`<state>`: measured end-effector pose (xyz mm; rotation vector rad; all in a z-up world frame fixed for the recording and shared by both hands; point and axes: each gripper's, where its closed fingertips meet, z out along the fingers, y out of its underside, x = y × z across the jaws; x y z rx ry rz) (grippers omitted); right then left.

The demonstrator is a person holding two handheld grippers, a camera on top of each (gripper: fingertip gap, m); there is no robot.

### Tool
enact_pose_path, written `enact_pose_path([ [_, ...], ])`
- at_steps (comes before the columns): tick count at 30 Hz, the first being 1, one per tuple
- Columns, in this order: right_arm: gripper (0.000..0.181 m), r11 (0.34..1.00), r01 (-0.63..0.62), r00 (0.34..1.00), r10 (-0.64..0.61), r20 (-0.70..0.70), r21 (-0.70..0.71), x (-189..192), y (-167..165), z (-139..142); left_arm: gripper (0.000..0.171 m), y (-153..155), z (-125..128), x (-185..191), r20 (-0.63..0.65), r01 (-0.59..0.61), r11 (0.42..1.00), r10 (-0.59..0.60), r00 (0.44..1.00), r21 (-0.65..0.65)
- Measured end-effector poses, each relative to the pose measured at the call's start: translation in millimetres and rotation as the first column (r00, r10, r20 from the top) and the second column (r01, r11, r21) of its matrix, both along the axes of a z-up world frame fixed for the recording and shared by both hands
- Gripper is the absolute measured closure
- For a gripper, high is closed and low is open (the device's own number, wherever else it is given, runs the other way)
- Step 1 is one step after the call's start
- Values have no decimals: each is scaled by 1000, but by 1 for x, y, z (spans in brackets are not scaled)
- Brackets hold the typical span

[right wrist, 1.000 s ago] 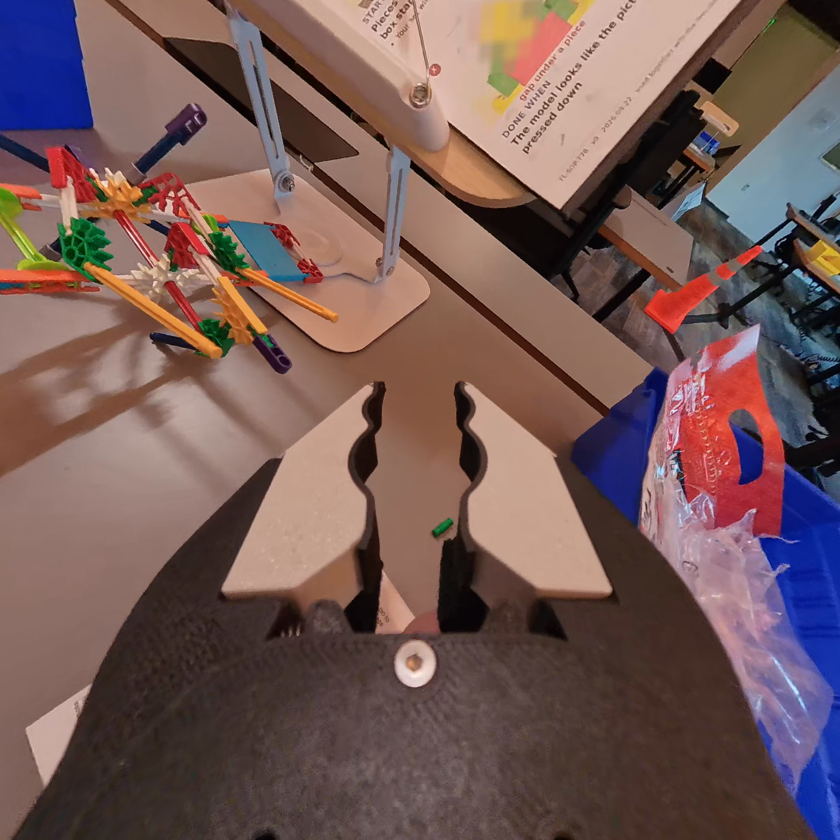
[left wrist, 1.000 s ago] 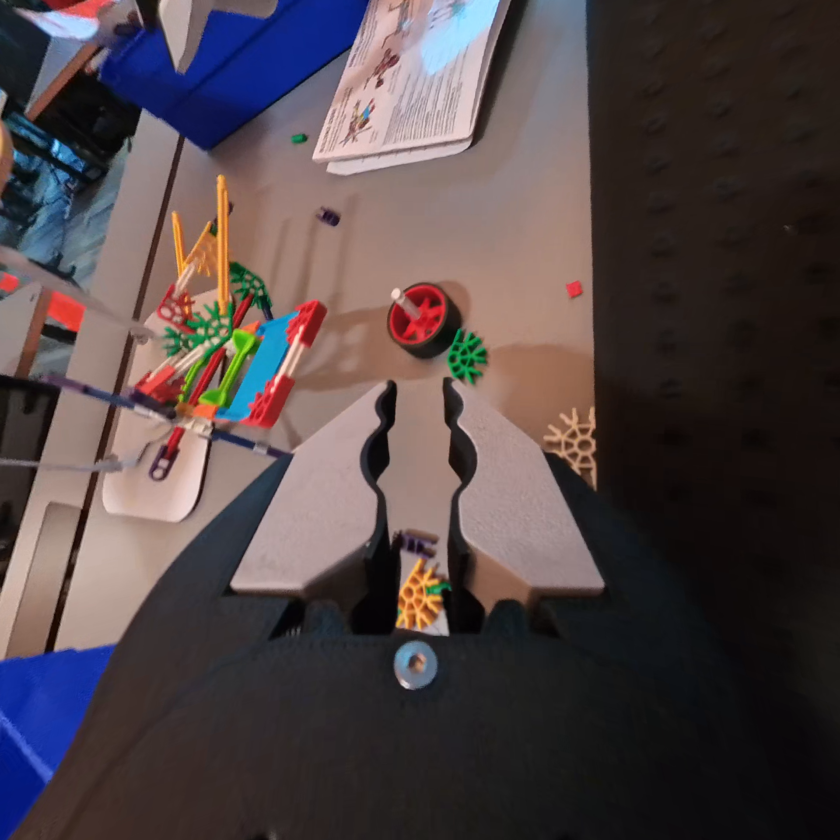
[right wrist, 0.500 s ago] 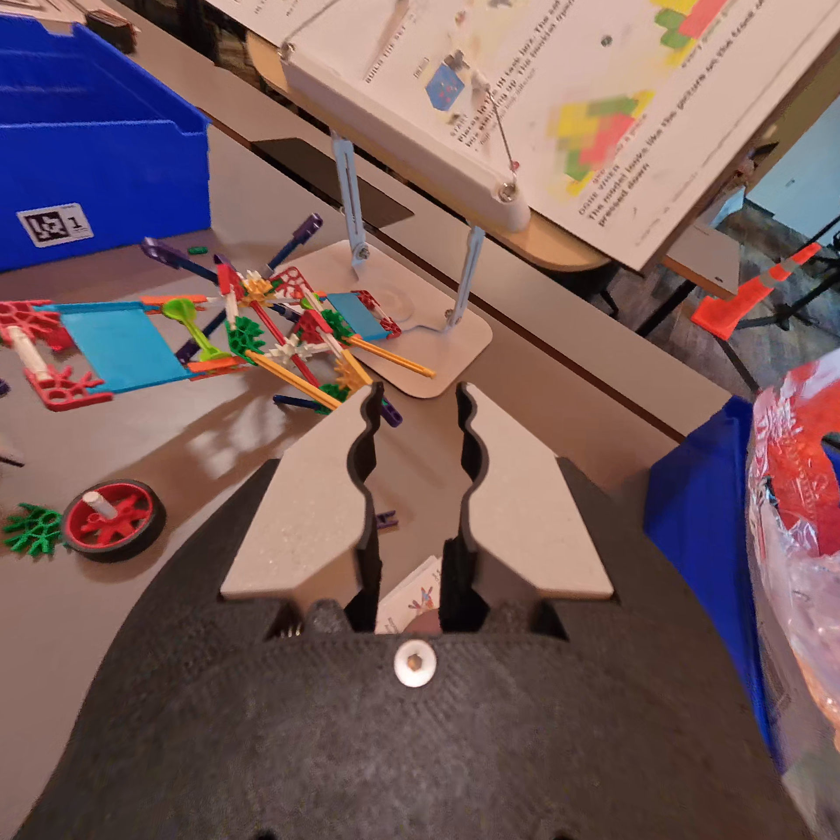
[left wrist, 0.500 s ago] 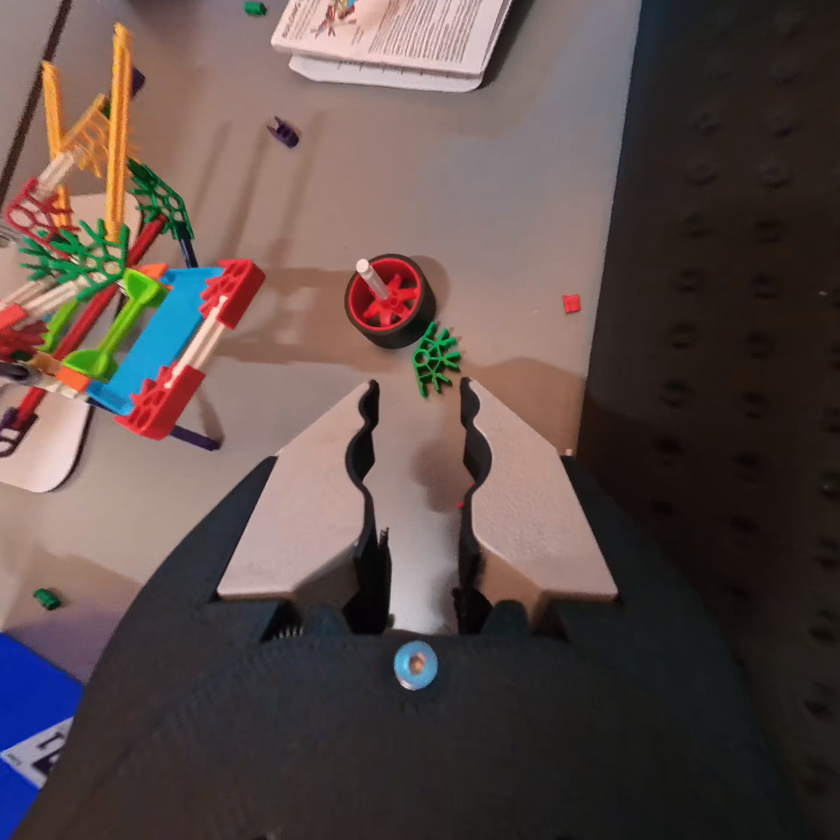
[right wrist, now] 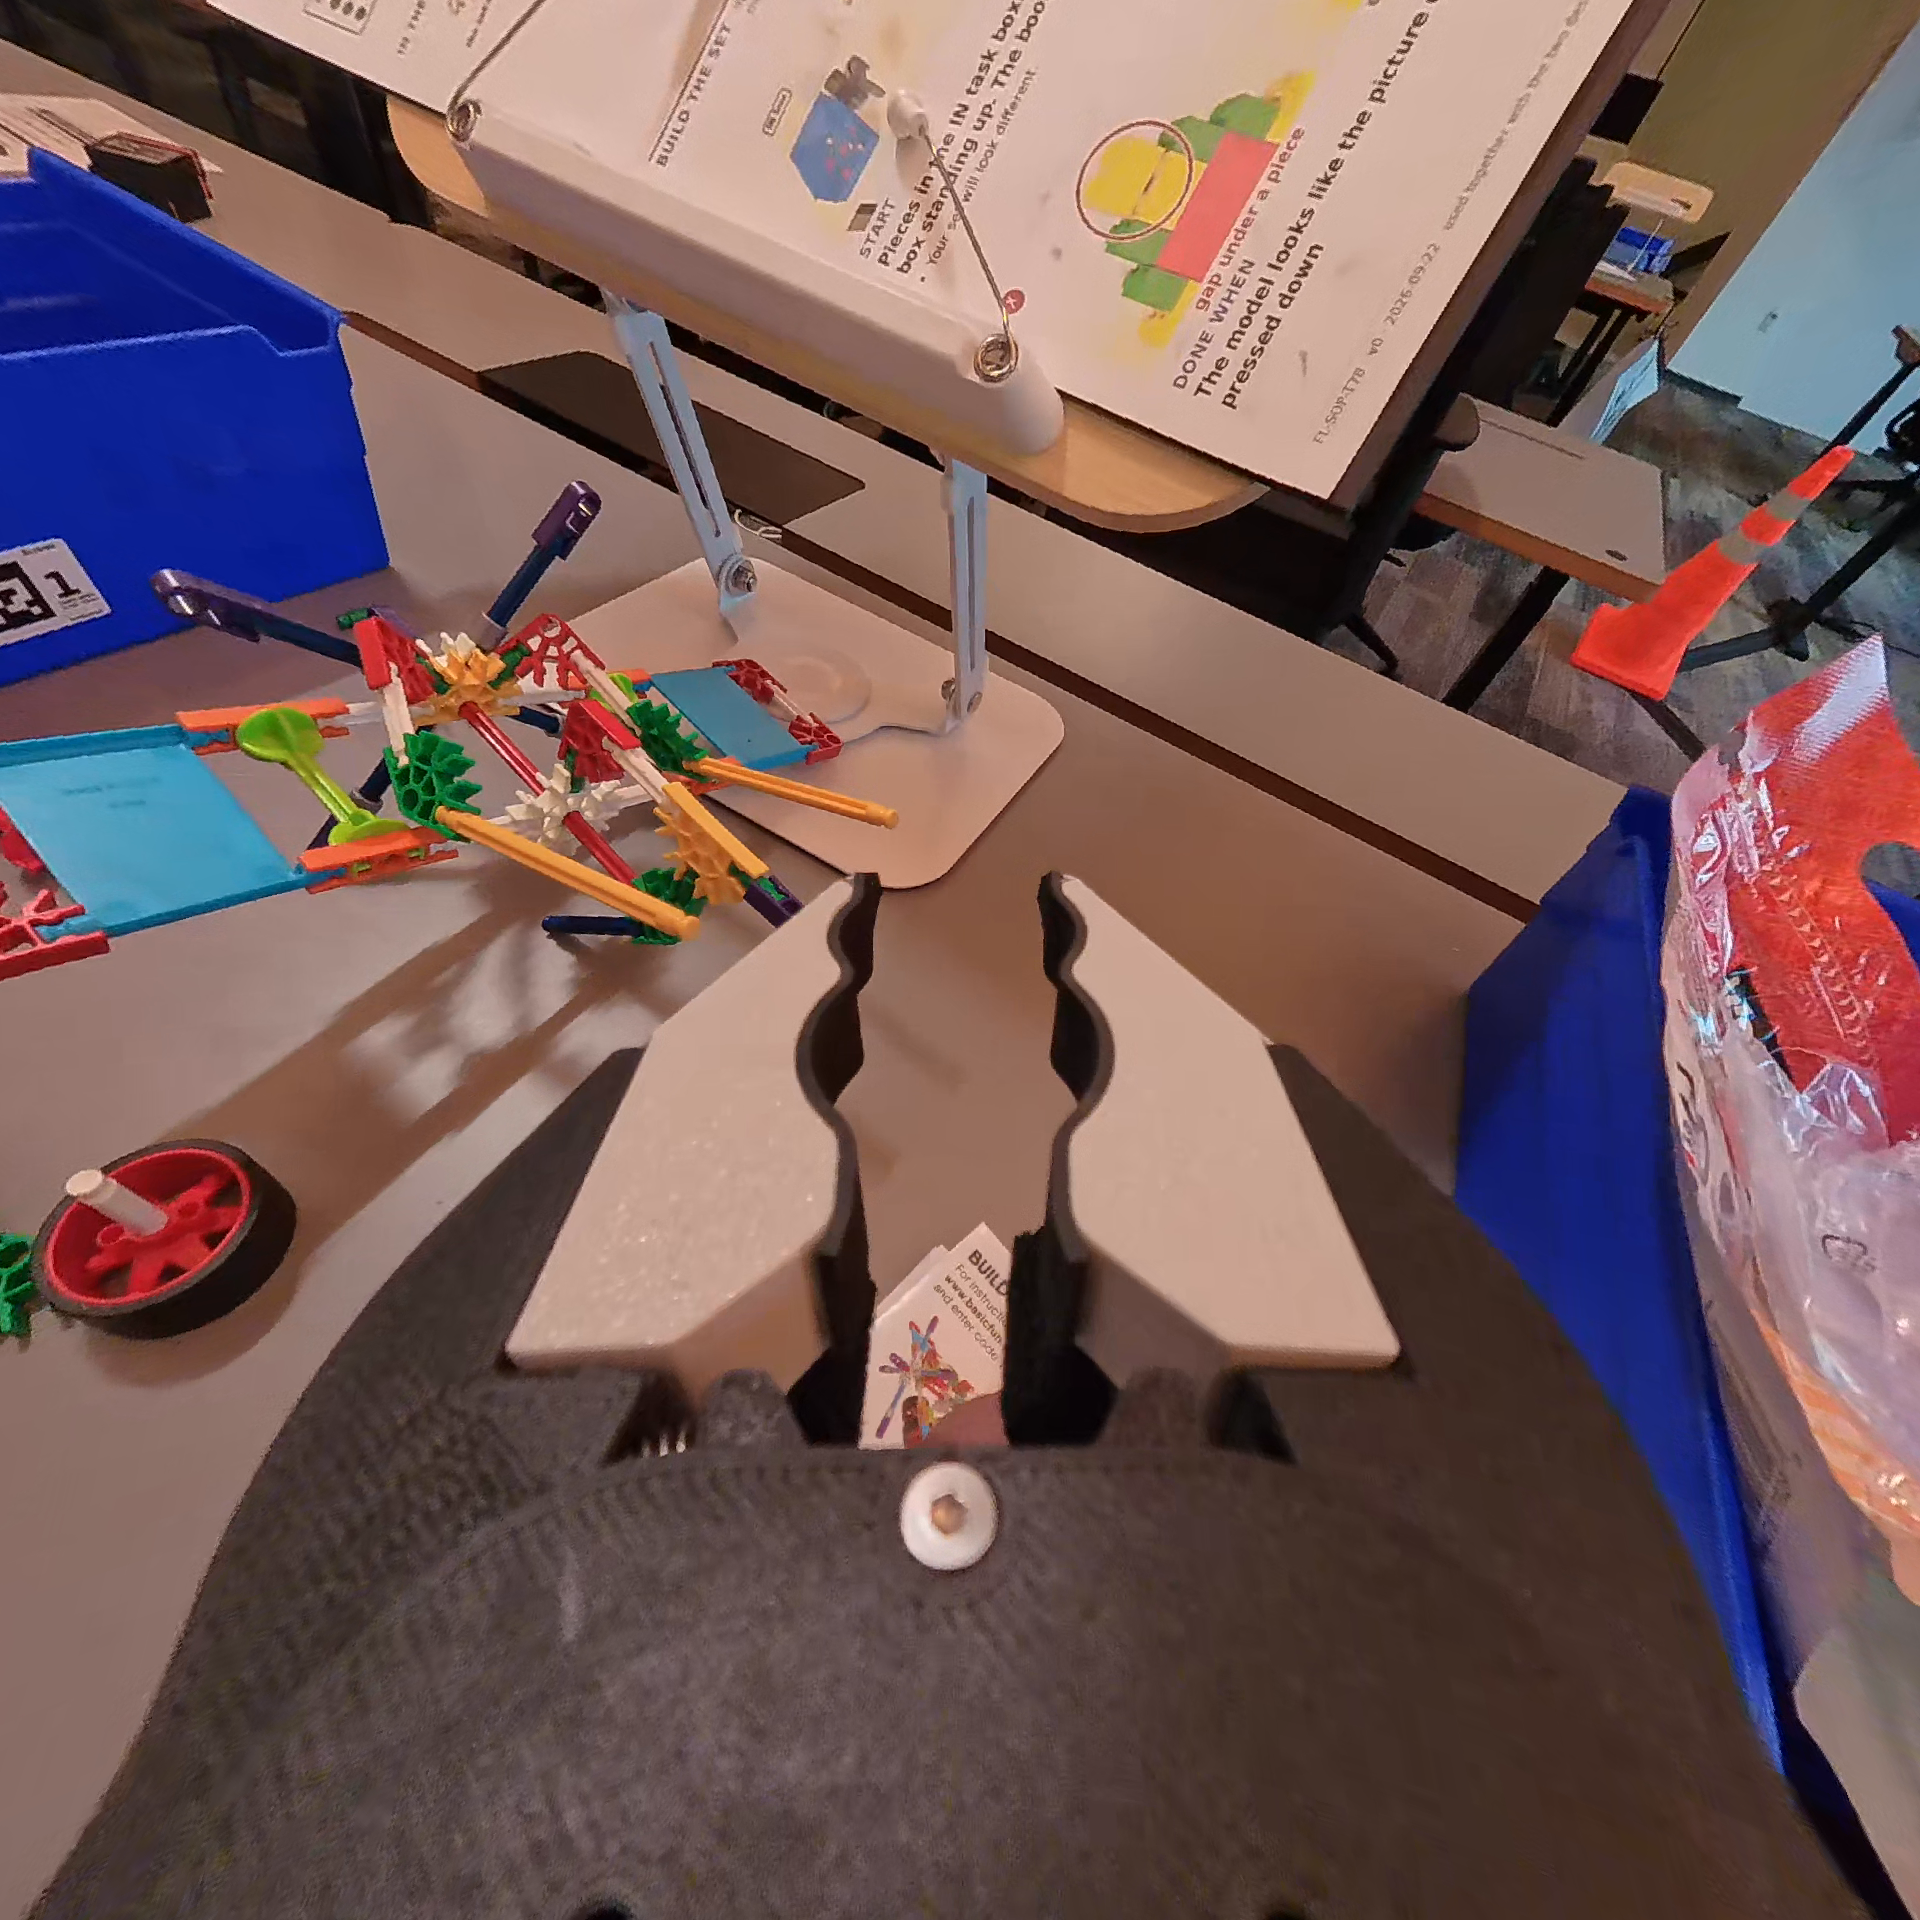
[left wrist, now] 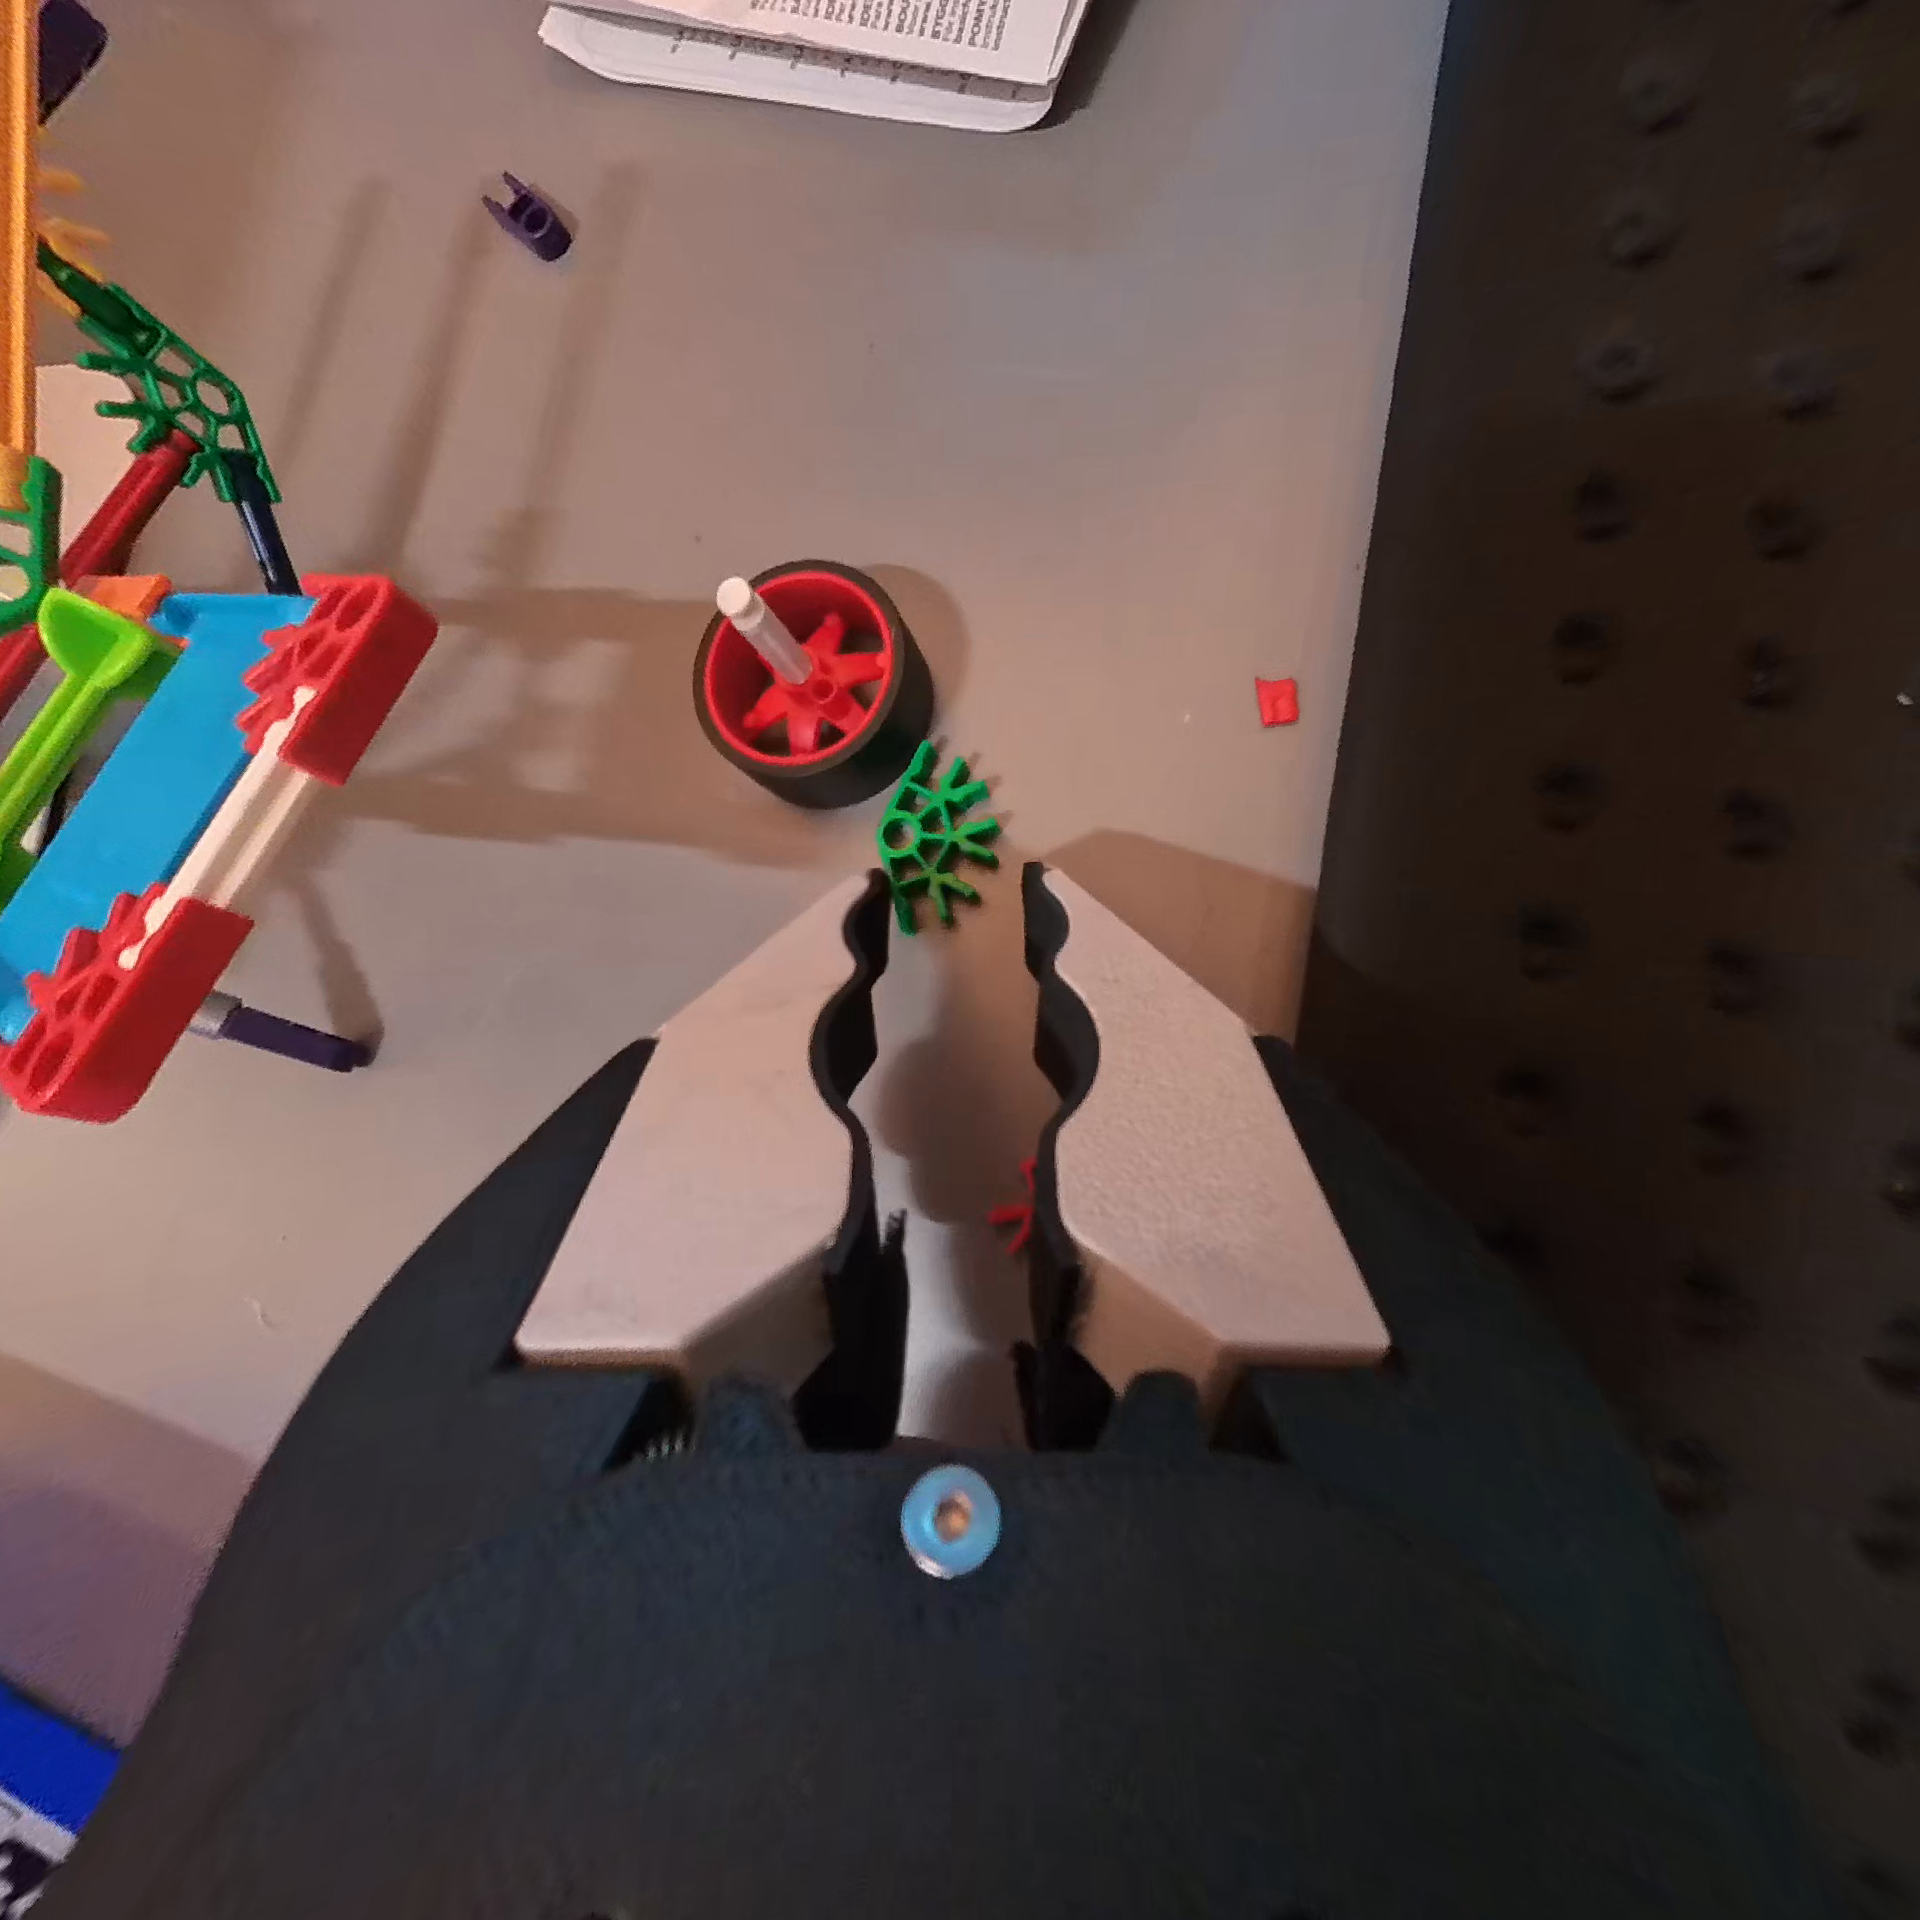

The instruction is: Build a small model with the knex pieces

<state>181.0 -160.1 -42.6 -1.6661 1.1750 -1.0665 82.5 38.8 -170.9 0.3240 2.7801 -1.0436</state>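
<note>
Hovering left tool [left wrist: 951, 883] – parted, empty – near spiky green connector [left wrist: 935, 836]; right tool [right wrist: 956, 883] parted, empty, above matte table [right wrist: 260, 1039].

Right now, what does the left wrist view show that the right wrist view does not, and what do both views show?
Only the left wrist view: the open left gripper, a small red piece and a purple clip on the table.

Only the right wrist view: the open right gripper, a document stand, a plastic bag.

Both: the red wheel, the green connector, the colourful model.

Booklet [left wrist: 831, 52] cut by top edge, red bit [left wrist: 1016, 1205] half-hidden behind jaws.
</note>
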Motion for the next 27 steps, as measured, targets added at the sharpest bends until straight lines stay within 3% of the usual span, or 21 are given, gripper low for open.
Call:
enact_pose_path([
  [9, 151, 1000, -10, 1000, 10, -13, 9, -1, -2, -3, 149, -4, 6, -2, -32, 4, 999, -6, 999, -40],
  [17, 150, 993, -121, 987, 119, -108, -14, -4, 21, -22, 130, -35, 41, 10, -22, -62, 970, 59, 998, -236],
  [22, 150, 991, -131, 987, 130, -96, -4, -6, 23, -19, 144, -49, 30, 15, -4, -106, 971, 107, 994, -215],
  [25, 150, 988, -153, 984, 153, -95, 3, -8, 27, -19, 167, -50, 29, 21, -5, -150, 965, 152, 988, -216],
  [27, 150, 982, -190, 977, 190, -92, 15, -11, 33, -18, 168, -50, 31, 21, -17, -152, 962, 152, 988, -226],
])
